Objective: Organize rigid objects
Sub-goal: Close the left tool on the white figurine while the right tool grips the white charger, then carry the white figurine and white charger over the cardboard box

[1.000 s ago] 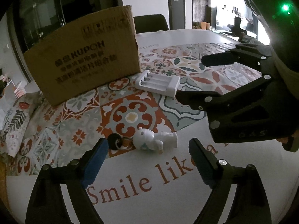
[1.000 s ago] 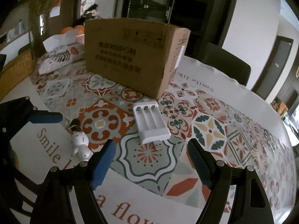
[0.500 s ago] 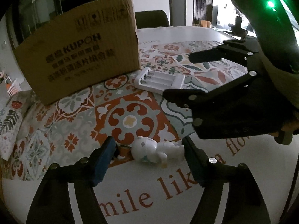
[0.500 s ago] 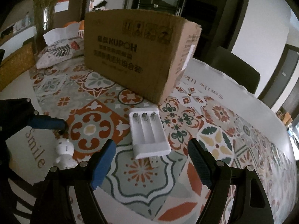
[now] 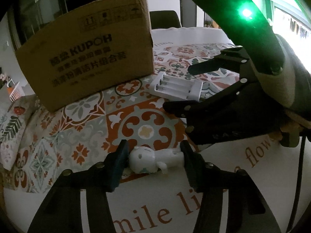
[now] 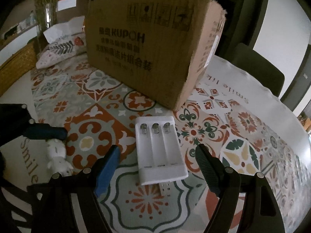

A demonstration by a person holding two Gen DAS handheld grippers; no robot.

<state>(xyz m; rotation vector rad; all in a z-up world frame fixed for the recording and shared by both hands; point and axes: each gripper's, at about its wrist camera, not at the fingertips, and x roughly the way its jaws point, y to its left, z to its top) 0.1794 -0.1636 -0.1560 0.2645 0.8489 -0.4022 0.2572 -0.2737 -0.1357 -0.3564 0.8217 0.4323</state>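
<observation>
Far left in the left wrist view: patterned cushion (image 5: 11, 124) at the edge of the tablecloth (image 5: 81, 136). Next across, cardboard box (image 5: 87, 58) standing upright, lettering facing the cameras. Below it, left gripper (image 5: 153, 159) now pinched end to end on the small white figurine (image 5: 153, 160), lying on its side at the border of the tiled pattern and the white band with orange lettering; jaws wide 1 second ago with the toy loose between them, narrower half a second ago, pads pressed against its head and feet now. Grasp looks made, so lifting seems next, probably toward the box, though its top is not visible. Further right, white battery charger (image 6: 159, 151) with 3 empty slots flat on the cloth just in front of the box corner. Right gripper (image 6: 158, 167) spread wide on both sides of the charger, no pad touching it; closer to the charger than 1 second ago, opening unchanged. Second pickup apparently being lined up, closing not yet begun.
</observation>
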